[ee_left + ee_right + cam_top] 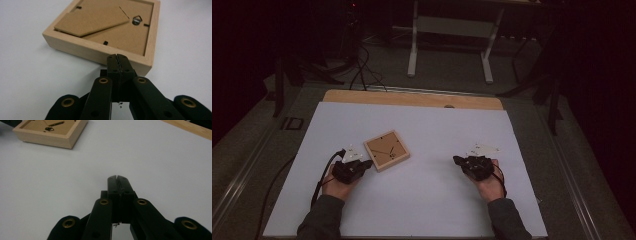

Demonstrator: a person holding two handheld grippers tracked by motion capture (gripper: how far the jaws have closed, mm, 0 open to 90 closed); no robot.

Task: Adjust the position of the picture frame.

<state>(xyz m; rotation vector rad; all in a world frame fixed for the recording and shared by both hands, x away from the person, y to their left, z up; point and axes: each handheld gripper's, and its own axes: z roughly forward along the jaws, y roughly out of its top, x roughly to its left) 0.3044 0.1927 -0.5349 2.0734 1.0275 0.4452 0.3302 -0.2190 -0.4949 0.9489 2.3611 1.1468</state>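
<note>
With the wooden picture frame (386, 150) lying back-up on the white table (422, 200), untouched, I hold my left tool (117, 57) pinched empty just beside its near edge and my right tool (117, 178), also pinched empty, well apart from it.

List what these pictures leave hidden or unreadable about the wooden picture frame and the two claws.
- Square light wooden picture frame: it lies back up, so its front is hidden against the white table sheet.
- Right gripper view: the top edge cuts off the frame's far part.
- Left claw: the shut jaws cover part of the frame's near side, so contact is unclear.
- High view: the right claw is dark and small.
</note>
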